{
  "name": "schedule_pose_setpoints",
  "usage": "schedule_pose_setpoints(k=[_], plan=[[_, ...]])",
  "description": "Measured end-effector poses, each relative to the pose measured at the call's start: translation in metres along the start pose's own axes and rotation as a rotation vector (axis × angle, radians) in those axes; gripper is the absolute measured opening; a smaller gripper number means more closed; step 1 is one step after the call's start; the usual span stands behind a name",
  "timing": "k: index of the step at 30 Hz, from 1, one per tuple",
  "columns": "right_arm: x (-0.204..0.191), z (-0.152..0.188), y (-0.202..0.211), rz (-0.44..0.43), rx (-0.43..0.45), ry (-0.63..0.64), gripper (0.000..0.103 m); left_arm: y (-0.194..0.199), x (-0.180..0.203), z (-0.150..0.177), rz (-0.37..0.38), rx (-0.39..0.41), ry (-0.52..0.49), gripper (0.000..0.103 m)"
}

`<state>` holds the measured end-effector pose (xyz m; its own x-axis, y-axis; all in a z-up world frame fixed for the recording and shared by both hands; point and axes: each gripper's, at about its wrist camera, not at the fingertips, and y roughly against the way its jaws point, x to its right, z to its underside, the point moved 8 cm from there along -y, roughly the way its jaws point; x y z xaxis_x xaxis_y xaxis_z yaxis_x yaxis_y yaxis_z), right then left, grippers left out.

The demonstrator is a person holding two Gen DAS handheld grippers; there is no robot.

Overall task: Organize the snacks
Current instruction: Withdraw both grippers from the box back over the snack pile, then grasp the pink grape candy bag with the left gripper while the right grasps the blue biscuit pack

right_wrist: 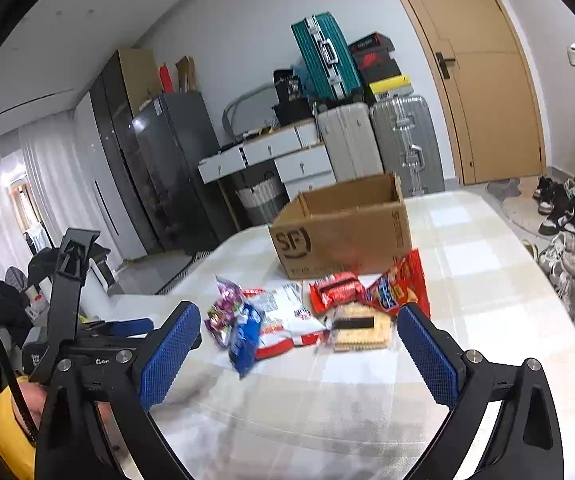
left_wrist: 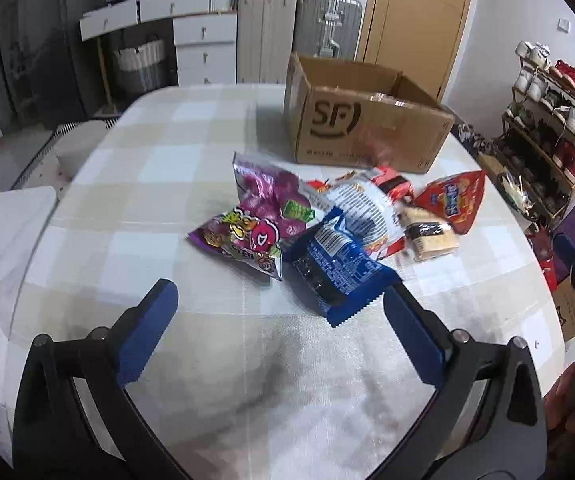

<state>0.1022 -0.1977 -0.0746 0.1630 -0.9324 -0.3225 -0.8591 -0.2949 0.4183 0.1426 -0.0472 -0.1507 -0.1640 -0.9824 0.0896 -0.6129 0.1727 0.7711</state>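
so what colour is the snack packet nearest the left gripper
Blue packet, with white print; clearest in the left wrist view.

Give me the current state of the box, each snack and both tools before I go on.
Cardboard box: upright, top open, on the table.
Purple packet: lying on the table, unheld.
Blue packet: lying on the table, unheld.
White packet: lying in the pile.
Cracker pack: lying flat.
Orange-red bag: lying beside the box.
Left tool: open, empty.
Right tool: open, empty.
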Motion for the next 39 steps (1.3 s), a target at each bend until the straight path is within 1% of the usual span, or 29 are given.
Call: schedule_pose_setpoints(k=[4, 9, 12, 16, 18, 21, 29, 30, 31, 32, 34, 35, 37, 38, 39], plan=[[0.01, 0.012, -0.018, -0.017, -0.044, -0.026, 0.101, -0.02, -0.011, -0.003, -0.003, -0.03, 0.033, 0.103], [0.016, 0.024, -0.041, -0.065, -0.095, -0.075, 0.101, -0.034, -0.032, -0.007, -0.019, -0.058, 0.081, 0.102], [0.014, 0.029, -0.048, -0.086, -0.106, -0.078, 0.1, -0.043, -0.04, -0.011, -0.032, -0.068, 0.087, 0.102], [0.012, 0.036, -0.06, -0.105, -0.125, -0.085, 0.1, -0.054, -0.047, -0.021, -0.04, -0.071, 0.061, 0.102], [0.012, 0.039, -0.065, -0.111, -0.132, -0.088, 0.1, -0.061, -0.048, -0.025, -0.038, -0.087, 0.03, 0.103], [0.011, 0.041, -0.069, -0.119, -0.143, -0.098, 0.1, -0.071, -0.048, -0.032, -0.045, -0.089, -0.015, 0.103], [0.02, 0.044, -0.074, -0.134, -0.156, -0.168, 0.1, -0.099, -0.037, -0.044, 0.032, -0.124, -0.072, 0.102], [0.021, 0.044, -0.075, -0.14, -0.156, -0.177, 0.1, -0.103, -0.035, -0.044, 0.042, -0.13, -0.081, 0.1], [0.022, 0.045, -0.076, -0.142, -0.161, -0.183, 0.1, -0.106, -0.034, -0.044, 0.049, -0.138, -0.087, 0.092], [0.022, 0.045, -0.076, -0.141, -0.164, -0.186, 0.1, -0.109, -0.033, -0.043, 0.06, -0.145, -0.088, 0.087], [0.023, 0.047, -0.078, -0.145, -0.172, -0.193, 0.1, -0.112, -0.034, -0.042, 0.071, -0.143, -0.086, 0.073], [0.023, 0.047, -0.079, -0.146, -0.175, -0.196, 0.1, -0.113, -0.035, -0.042, 0.08, -0.144, -0.077, 0.072], [0.025, 0.048, -0.08, -0.153, -0.181, -0.209, 0.1, -0.111, -0.035, -0.042, 0.095, -0.136, -0.074, 0.064], [0.027, 0.048, -0.081, -0.154, -0.181, -0.218, 0.1, -0.11, -0.035, -0.042, 0.101, -0.131, -0.074, 0.062], [0.028, 0.049, -0.081, -0.155, -0.182, -0.225, 0.1, -0.108, -0.035, -0.042, 0.106, -0.127, -0.081, 0.058]])
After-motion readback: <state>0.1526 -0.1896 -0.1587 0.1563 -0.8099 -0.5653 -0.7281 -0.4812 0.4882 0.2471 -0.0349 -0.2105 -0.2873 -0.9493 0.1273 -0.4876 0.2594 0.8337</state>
